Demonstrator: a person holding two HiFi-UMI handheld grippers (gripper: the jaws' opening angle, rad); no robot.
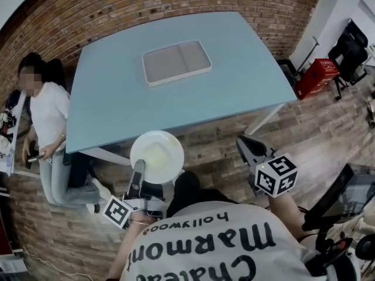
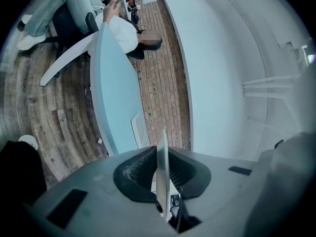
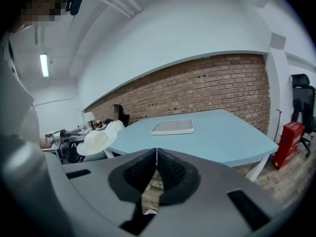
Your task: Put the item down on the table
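The left gripper [image 1: 139, 167] pinches the rim of a white plate [image 1: 157, 154] held over the floor [image 1: 217, 136], just short of the blue table [image 1: 234, 75]; the right gripper [image 1: 243, 142] hangs nearby, jaws pressed together on nothing; a white tray [image 1: 167, 60] lies mid-table, well apart from the plate; a seated person [image 1: 50, 116] is at the table's left end.

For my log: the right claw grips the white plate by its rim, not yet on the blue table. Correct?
No, the left claw grips the white plate by its rim, not yet on the blue table; the left gripper view shows the rim between its jaws.
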